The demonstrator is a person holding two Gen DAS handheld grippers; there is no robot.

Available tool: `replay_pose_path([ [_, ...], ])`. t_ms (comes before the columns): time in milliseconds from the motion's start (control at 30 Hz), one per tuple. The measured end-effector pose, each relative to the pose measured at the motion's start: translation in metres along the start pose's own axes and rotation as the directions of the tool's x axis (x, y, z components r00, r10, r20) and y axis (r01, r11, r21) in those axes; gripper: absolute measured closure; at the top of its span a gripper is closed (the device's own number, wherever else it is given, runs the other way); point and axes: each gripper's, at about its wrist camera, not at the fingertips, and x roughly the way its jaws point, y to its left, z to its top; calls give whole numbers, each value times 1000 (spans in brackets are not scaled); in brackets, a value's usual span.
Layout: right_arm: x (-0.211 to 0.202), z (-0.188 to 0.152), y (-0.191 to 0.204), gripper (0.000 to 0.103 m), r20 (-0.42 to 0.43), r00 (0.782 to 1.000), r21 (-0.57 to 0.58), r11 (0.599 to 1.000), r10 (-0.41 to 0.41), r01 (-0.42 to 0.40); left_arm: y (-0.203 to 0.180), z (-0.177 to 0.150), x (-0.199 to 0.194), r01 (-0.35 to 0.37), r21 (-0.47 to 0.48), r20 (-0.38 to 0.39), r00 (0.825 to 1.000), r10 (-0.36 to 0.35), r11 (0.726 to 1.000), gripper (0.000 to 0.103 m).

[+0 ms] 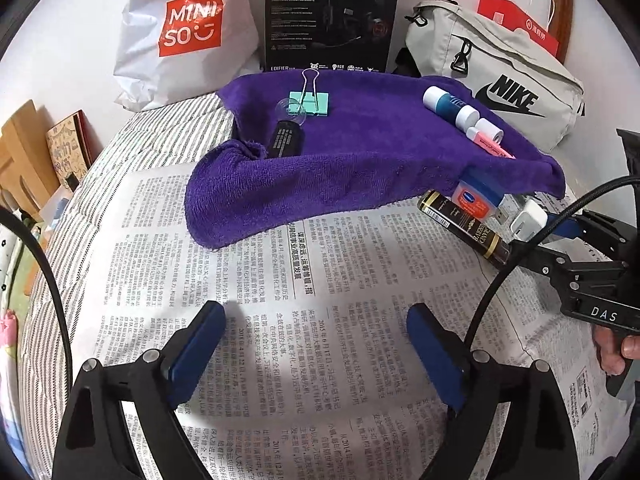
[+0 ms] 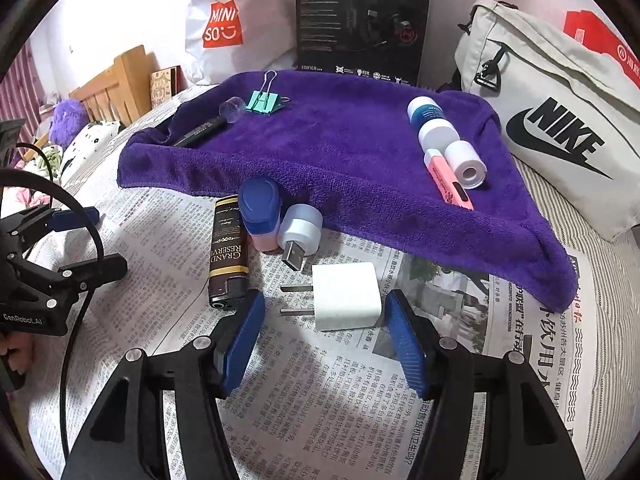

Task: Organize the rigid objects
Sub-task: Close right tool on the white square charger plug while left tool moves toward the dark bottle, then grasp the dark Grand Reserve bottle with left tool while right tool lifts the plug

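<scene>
scene: bed covered with newspaper, purple towel spread at the far side. Some stuff already sits on the towel, and a small cluster is still on the paper at its near edge.

on the towel: clip, black tube with a clear cap, blue-and-white tube, pink marker, white roll.

still on the paper: charger, lighter, blue-capped jar, USB plug.

right gripper: jaws apart, not pressing on anything. The charger lies just ahead of the gap, nearly between the tips, and I can't see either pad touching it.

left gripper: jaws wide apart over bare newspaper, nothing between them.

key relation: the charger is straight ahead of the right gripper, body toward the right finger, prongs pointing to the left finger. So its long axis runs across the gap, roughly in line with the closing direction. My guess is a squeeze would land on the prong tips on one side, which looks sketchy. I'd probably want to roll the wrist or catch the body alone.

nearer hand: right, easily. From the left wrist view the whole cluster is off at the far right edge, well apart from the left gripper.

guess at step: lining up to grab the charger and move it onto the towel. Four things left on the paper, so I'd say about half done.
</scene>
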Motion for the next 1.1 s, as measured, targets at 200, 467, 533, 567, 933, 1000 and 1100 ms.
replay_pose_path([
  [200, 0, 0, 0, 40, 0, 1000, -2, 1000, -2, 2, -1, 0, 1, 6, -2, -2, 1000, -6, 1000, 9],
  [467, -1, 0, -2, 49, 7, 1000, 15, 1000, -11, 10, -4, -1, 4, -2, 12, -10, 1000, 2, 1000, 6],
  [533, -2, 0, -5, 52, 10, 1000, 31, 1000, 1, -2, -3, -1, 4, -7, 16, -11, 1000, 7, 1000, 6],
  [567, -2, 0, -7, 57, 10, 1000, 34, 999, 1, -1, -4, -1, 4, -8, 17, -11, 1000, 8, 1000, 6],
  [933, -10, 1, -14, 59, -13, 999, 38, 998, 43, -42, -5, 0, 4, -17, 22, -10, 1000, 18, 1000, 5],
  [1000, -16, -1, -18, 59, -7, 999, 45, 998, 47, -47, -6, -1, 3, -28, 16, -11, 1000, 28, 999, 6],
  [1100, -28, -6, -29, 59, 5, 999, 68, 997, 44, -44, -8, 0, 1, -37, 6, -24, 999, 37, 999, 7],
])
